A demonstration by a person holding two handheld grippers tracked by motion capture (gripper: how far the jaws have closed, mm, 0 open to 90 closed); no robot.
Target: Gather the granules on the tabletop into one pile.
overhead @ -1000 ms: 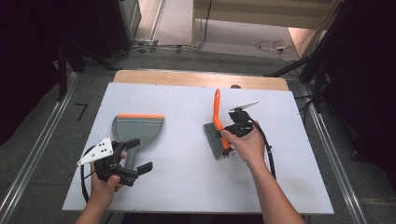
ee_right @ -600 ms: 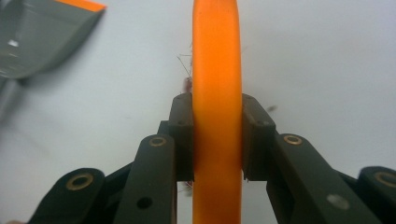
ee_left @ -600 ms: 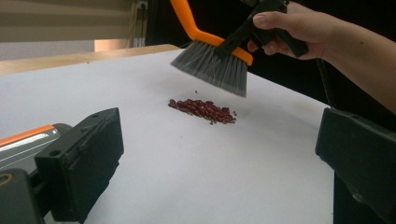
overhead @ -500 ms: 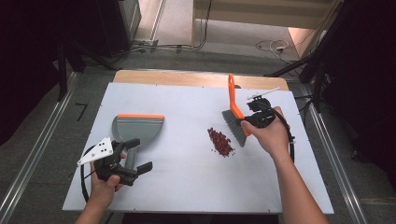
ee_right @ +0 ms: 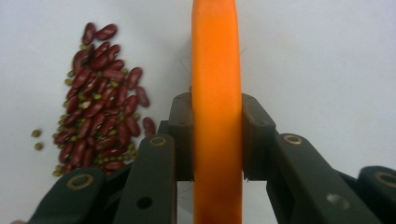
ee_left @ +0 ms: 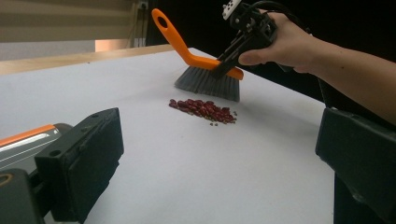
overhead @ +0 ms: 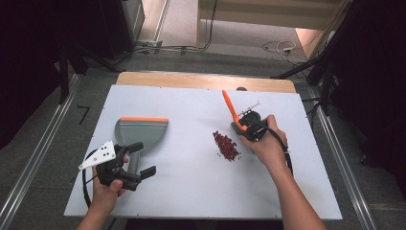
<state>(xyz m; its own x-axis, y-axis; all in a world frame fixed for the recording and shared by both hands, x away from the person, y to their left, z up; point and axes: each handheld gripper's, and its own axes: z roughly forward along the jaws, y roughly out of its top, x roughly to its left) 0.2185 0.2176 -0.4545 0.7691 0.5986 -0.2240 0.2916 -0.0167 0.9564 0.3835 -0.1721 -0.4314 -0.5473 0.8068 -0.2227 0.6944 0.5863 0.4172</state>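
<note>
On a white worktop (overhead: 191, 191), the right claw (overhead: 246, 125) clamped the orange handle of a brush (ee_left: 205, 77), bristles beside a pile of red beans (overhead: 226, 145), seemingly ready to sweep. The left claw (overhead: 136, 165) rested empty, jaws apart, near a grey dustpan (overhead: 141, 132) well left of the beans.

Surface (overhead: 191, 191): bare across lower centre and lower right of high view, also upper left. Obstacles: dustpan (overhead: 141, 133) mid-left, touching left gripper (overhead: 136, 165) just below it; bean pile (overhead: 226, 145) centre-right; brush (overhead: 234, 117) w/ right gripper (overhead: 246, 128) clamped on it, just right of pile. Open lane between dustpan and beans.
</note>
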